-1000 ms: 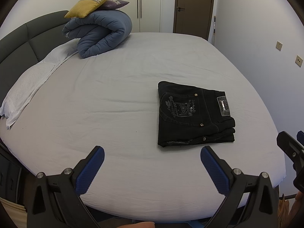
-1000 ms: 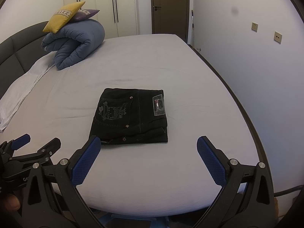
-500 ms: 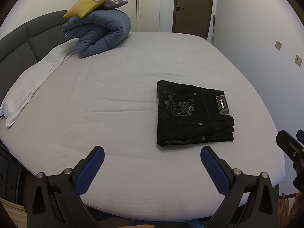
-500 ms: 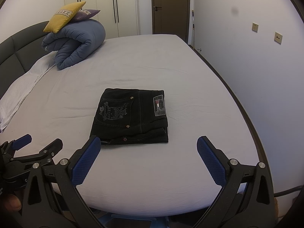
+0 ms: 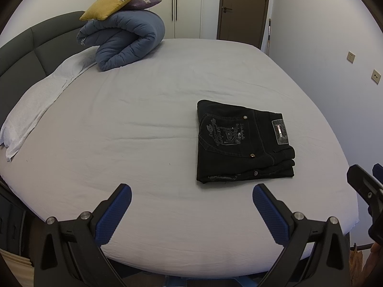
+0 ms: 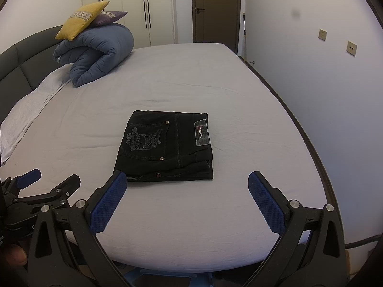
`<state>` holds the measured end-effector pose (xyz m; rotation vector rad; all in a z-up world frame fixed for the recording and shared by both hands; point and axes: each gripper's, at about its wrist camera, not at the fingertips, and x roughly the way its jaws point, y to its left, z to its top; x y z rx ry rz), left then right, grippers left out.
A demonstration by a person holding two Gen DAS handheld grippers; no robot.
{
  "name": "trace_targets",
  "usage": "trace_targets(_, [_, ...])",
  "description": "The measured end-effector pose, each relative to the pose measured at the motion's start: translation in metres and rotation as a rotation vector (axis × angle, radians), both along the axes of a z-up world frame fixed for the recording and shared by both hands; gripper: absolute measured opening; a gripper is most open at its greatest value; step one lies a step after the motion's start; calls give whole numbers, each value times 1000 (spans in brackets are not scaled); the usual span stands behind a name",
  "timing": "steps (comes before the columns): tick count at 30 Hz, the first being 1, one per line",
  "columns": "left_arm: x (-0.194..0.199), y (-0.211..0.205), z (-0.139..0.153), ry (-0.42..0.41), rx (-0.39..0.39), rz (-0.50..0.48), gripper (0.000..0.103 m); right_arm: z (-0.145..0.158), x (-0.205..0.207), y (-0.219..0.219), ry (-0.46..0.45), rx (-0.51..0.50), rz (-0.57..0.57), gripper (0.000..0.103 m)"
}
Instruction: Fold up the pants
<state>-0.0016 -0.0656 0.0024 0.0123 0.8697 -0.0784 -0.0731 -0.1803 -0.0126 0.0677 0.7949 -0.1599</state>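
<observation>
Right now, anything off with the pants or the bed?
Nothing stands out. The pants lie folded in a compact stack on the sheet, edges roughly aligned, with only the lower layers peeking out at the near right corner. Both the left gripper and right gripper are open and clear of the pants.
</observation>
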Motion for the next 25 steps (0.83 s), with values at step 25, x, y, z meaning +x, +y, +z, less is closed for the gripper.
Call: trace_targets(25, [-1, -3, -1, -1, 3, -4, 103, -2, 6, -6, 10, 3, 18, 103])
